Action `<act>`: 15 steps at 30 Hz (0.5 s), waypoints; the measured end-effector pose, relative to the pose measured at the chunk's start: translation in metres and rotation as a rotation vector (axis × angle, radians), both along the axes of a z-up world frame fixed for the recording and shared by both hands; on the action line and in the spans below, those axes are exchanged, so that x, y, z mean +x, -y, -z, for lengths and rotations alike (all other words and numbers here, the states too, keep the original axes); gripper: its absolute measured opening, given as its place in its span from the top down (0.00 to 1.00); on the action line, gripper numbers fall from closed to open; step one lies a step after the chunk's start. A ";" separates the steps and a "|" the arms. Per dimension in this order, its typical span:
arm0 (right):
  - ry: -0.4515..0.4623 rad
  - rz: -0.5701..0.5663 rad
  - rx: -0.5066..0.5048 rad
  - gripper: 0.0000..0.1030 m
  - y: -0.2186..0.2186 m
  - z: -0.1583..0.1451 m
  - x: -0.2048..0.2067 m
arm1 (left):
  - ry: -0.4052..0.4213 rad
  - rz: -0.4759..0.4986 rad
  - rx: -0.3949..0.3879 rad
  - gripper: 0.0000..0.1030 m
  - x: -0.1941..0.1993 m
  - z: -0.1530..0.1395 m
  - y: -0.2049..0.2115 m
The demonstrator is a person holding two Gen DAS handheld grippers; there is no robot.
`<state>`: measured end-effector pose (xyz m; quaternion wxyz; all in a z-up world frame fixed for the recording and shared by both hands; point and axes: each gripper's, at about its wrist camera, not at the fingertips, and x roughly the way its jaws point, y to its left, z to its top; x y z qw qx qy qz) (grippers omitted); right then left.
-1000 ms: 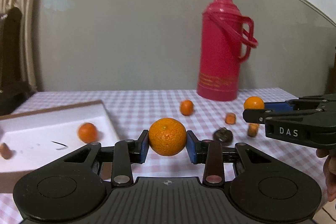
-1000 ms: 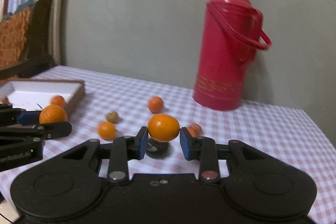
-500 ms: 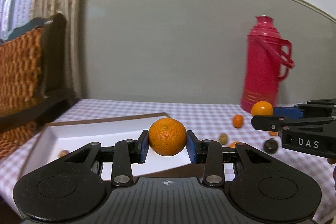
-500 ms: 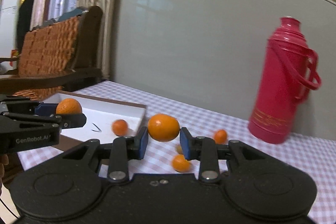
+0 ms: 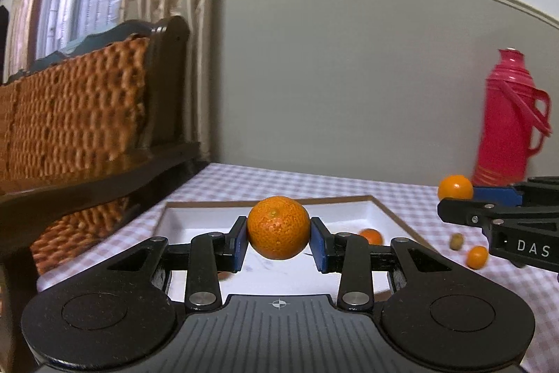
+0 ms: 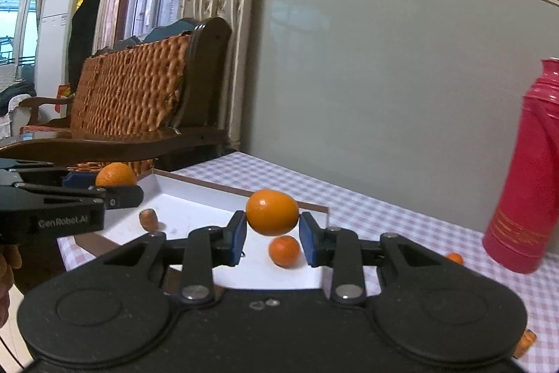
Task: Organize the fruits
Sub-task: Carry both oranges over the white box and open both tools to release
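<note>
My left gripper (image 5: 278,233) is shut on a dimpled mandarin (image 5: 278,228), held in the air over the near part of the white tray (image 5: 195,222). My right gripper (image 6: 272,226) is shut on a smoother orange (image 6: 272,212), above the tray's (image 6: 188,201) right half. Each gripper shows in the other's view: the right one (image 5: 457,198) with its orange (image 5: 455,187) at the right edge, the left one (image 6: 118,187) with its mandarin (image 6: 115,175) at the left. Inside the tray lie a small orange (image 6: 284,250) and a brown fruit (image 6: 148,219).
A red thermos (image 5: 510,117) stands at the back right of the checked tablecloth (image 6: 384,215). Loose on the cloth are a small orange (image 5: 477,257) and an olive-brown fruit (image 5: 456,241). A dark wooden chair with a woven back (image 6: 139,93) stands close to the table's left end.
Both grippers have swung left with their fruit and now hang over the tray. The thermos has slid to the right of both views, and the chair and window have come into sight.
</note>
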<state>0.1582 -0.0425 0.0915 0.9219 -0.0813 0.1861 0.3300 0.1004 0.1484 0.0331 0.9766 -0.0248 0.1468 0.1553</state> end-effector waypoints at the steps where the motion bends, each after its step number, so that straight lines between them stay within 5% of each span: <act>1: -0.002 -0.001 0.001 0.76 -0.005 0.001 0.003 | 0.000 -0.011 0.003 0.64 0.002 0.000 -0.004; 15: -0.056 0.022 0.000 0.76 -0.037 0.019 0.052 | -0.013 -0.125 -0.052 0.64 0.036 0.007 -0.064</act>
